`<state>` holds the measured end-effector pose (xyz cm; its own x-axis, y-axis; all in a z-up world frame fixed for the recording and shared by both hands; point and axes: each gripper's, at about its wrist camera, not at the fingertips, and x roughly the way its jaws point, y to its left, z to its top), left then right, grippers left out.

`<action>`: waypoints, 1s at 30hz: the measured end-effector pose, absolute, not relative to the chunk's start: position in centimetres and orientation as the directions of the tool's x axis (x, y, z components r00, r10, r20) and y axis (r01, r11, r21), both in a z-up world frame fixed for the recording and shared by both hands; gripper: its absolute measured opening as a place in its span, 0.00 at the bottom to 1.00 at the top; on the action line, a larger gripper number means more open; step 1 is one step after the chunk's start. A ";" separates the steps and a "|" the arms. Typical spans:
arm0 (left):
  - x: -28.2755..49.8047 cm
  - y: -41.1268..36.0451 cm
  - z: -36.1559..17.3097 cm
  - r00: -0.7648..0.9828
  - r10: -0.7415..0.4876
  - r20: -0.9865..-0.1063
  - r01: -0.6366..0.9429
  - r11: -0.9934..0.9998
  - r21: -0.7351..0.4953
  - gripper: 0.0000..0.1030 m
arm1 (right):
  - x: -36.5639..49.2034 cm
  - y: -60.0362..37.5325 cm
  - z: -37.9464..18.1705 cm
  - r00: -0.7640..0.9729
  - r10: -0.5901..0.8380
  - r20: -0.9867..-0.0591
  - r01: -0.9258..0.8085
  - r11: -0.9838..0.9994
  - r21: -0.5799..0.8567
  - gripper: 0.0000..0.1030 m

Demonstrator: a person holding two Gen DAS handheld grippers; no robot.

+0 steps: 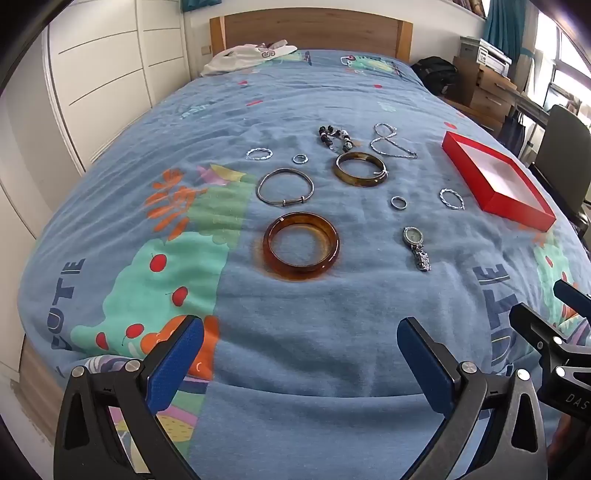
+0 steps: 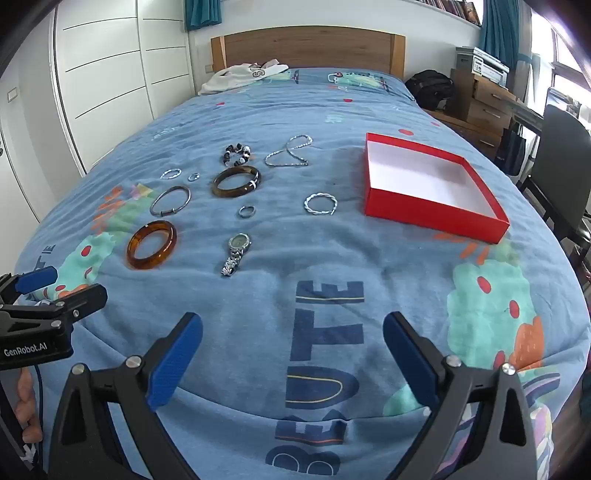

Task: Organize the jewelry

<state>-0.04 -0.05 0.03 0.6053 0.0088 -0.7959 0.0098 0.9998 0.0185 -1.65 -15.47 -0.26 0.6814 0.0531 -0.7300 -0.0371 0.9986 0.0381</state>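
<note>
Left hand-held gripper (image 1: 301, 354) gapes wide and empty above the bed (image 1: 295, 369); the amber bangle (image 1: 301, 245) lies at its twelve o'clock, the watch (image 1: 417, 245) at one; the red box (image 2: 436, 218), presumably the jewelry's destination, sits at one o'clock of the right hand-held gripper (image 2: 293, 350), equally wide, empty.

A bed with a blue patterned bedspread (image 2: 332, 110) printed with large dark letters, cherries and green and orange shapes fills both views. A plain wooden headboard (image 2: 306, 46) stands at its far end, and a crumpled white garment (image 2: 240, 79) lies just before it. White panelled wardrobe doors (image 2: 103, 74) run along the left. To the right are a black backpack (image 2: 430, 88), a wooden drawer unit (image 2: 484, 99) carrying a white printer (image 2: 487, 66), teal curtains (image 2: 496, 29) and a dark chair (image 2: 561, 147).
</note>
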 end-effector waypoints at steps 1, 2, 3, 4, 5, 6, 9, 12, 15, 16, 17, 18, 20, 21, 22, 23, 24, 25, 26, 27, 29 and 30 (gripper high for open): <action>-0.1 -0.1 0.0 0.606 0.010 -0.795 0.008 1.000 0.019 0.99 | -1.7 -15.5 -0.2 0.682 0.053 -0.730 -0.038 0.999 0.038 0.97; -0.1 -0.2 0.0 0.606 0.011 -0.796 0.006 1.000 0.019 0.99 | -1.7 -15.5 -0.2 0.681 0.054 -0.730 -0.039 0.999 0.038 0.97; -0.1 -0.3 0.0 0.605 0.011 -0.796 0.006 1.000 0.019 0.99 | -1.7 -15.5 -0.2 0.681 0.054 -0.731 -0.039 0.999 0.037 0.97; -0.2 -0.4 0.1 0.605 0.013 -0.796 0.005 1.000 0.020 0.99 | -1.7 -15.5 -0.3 0.680 0.054 -0.731 -0.040 0.999 0.037 0.97; -0.3 -0.6 0.1 0.606 0.013 -0.796 0.005 1.000 0.020 0.99 | -1.7 -15.5 -0.3 0.680 0.055 -0.731 -0.040 0.998 0.038 0.97; 0.2 0.0 -0.1 0.596 -0.003 -0.803 0.009 1.000 0.004 0.99 | -1.7 -15.5 -0.3 0.679 0.056 -0.732 -0.041 0.998 0.038 0.97; 0.2 -0.1 -0.1 0.597 -0.002 -0.803 0.012 1.000 0.006 0.99 | -1.8 -15.6 0.0 0.683 0.053 -0.729 -0.037 0.999 0.038 0.97; 0.1 -0.1 -0.1 0.595 -0.004 -0.804 0.006 1.000 0.000 0.99 | -1.7 -15.6 -0.2 0.682 0.052 -0.729 -0.037 0.999 0.037 0.97; 0.0 -0.1 -0.1 0.595 -0.005 -0.803 0.009 1.000 0.000 0.99 | -1.7 -15.6 -0.4 0.682 0.051 -0.730 -0.036 0.999 0.037 0.97; 0.0 -0.1 -0.1 0.596 -0.005 -0.803 0.009 1.000 0.001 0.99 | -1.7 -15.6 -0.4 0.682 0.051 -0.730 -0.036 0.999 0.036 0.97; 0.1 -0.1 -0.2 0.595 -0.007 -0.804 0.012 1.000 0.001 0.99 | -1.6 -15.5 -0.5 0.681 0.050 -0.730 -0.035 0.999 0.036 0.97; 0.1 -0.1 -0.2 0.594 -0.007 -0.804 0.012 1.000 0.001 0.99 | -1.6 -15.5 -0.5 0.682 0.050 -0.730 -0.035 0.999 0.036 0.97; 0.2 -0.1 -0.3 0.594 -0.006 -0.805 0.012 1.000 0.002 0.99 | -1.5 -15.6 -0.4 0.681 0.051 -0.731 -0.035 0.999 0.037 0.97; 0.2 -0.1 -0.3 0.593 -0.006 -0.805 0.013 1.000 0.002 0.99 | -1.5 -15.5 -0.4 0.681 0.050 -0.731 -0.034 0.999 0.036 0.97; 0.2 -0.1 -0.3 0.593 -0.006 -0.805 0.013 1.000 0.002 0.99 | -1.5 -15.5 -0.3 0.681 0.050 -0.731 -0.034 0.999 0.036 0.97; 0.2 -0.1 -0.3 0.593 -0.006 -0.805 0.013 1.000 0.002 0.99 | -1.5 -15.5 -0.6 0.681 0.049 -0.730 -0.032 0.999 0.038 0.97; 0.2 -0.1 -0.3 0.593 -0.006 -0.805 0.013 1.000 0.002 0.99 | -1.6 -15.5 -0.7 0.681 0.049 -0.730 -0.030 0.999 0.039 0.97; 0.2 -0.1 -0.4 0.593 -0.005 -0.805 0.013 1.000 0.003 0.99 | -1.7 -15.6 -0.6 0.681 0.047 -0.731 -0.027 0.999 0.040 0.97; 0.2 -0.1 -0.4 0.593 -0.006 -0.805 0.013 1.000 0.002 0.99 | -1.6 -15.6 -0.7 0.681 0.045 -0.731 -0.024 0.999 0.039 0.97; 0.2 -0.1 -0.4 0.593 -0.006 -0.805 0.013 1.000 0.002 0.99 | -1.7 -15.7 -0.7 0.681 0.044 -0.731 -0.021 0.999 0.040 0.97; 0.2 -0.1 -0.4 0.593 -0.005 -0.805 0.012 1.000 0.003 0.99 | -1.5 -15.9 -0.5 0.679 0.044 -0.733 -0.019 0.999 0.041 0.97; 0.2 -0.1 -0.4 0.593 -0.005 -0.805 0.013 1.000 0.003 0.99 | -1.5 -15.9 -0.5 0.679 0.044 -0.733 -0.019 0.999 0.042 0.97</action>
<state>0.16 -0.12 -0.41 0.5928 -0.0051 -0.8054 0.0129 0.9999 0.0032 -1.50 -15.91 -0.50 0.6792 0.0435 -0.7327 -0.0191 0.9989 0.0417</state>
